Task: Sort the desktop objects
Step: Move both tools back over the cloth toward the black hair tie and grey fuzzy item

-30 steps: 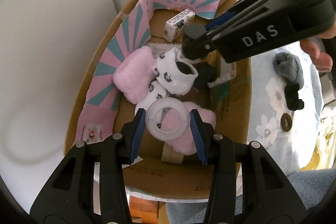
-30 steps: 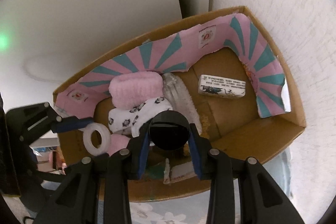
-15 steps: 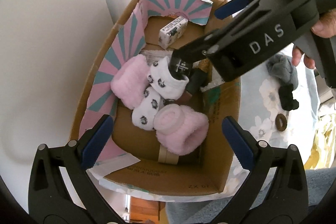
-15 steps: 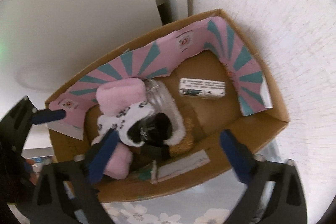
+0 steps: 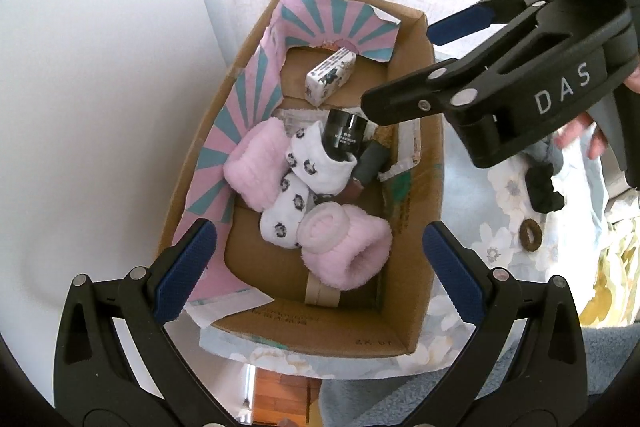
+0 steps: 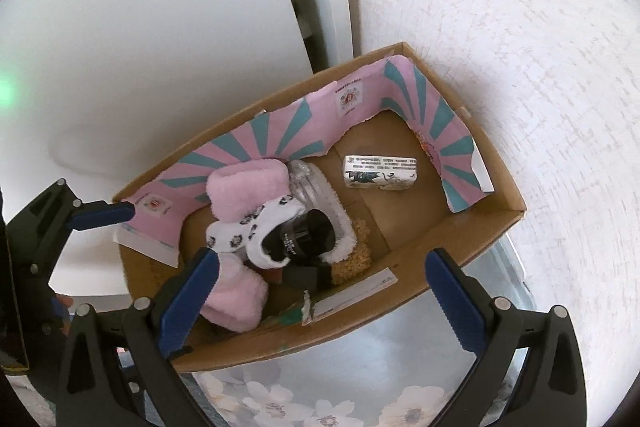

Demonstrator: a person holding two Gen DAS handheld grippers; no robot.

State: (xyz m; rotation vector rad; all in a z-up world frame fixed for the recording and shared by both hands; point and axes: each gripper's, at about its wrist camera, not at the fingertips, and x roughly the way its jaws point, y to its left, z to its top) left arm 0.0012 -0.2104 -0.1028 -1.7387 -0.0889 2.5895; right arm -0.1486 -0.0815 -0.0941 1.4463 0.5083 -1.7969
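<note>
A cardboard box (image 5: 432,131) (image 6: 500,227) lined with pink-and-teal paper holds the sorted things. A clear tape roll (image 5: 325,230) lies on a pink fuzzy sock (image 5: 352,259). A black jar (image 5: 345,135) (image 6: 306,233) lies in a white patterned sock (image 5: 316,163) (image 6: 260,227). A small white carton (image 5: 330,77) (image 6: 380,177) lies at the far end. My left gripper (image 5: 316,267) is open and empty above the box's near end. My right gripper (image 6: 320,287) is open and empty above the box's side; it also shows in the left wrist view (image 5: 436,59).
A second pink sock (image 5: 256,163) (image 6: 244,191) and a clear plastic container (image 6: 308,183) lie in the box. On the floral cloth (image 5: 500,235) right of the box lie a grey sock (image 5: 548,153), a black sock (image 5: 544,193) and a brown ring (image 5: 531,235). White walls stand close behind.
My left gripper opened and dropped the tape roll onto the pink sock. My right gripper opened and dropped the black jar into the white sock. Both grippers have pulled back from the box.
</note>
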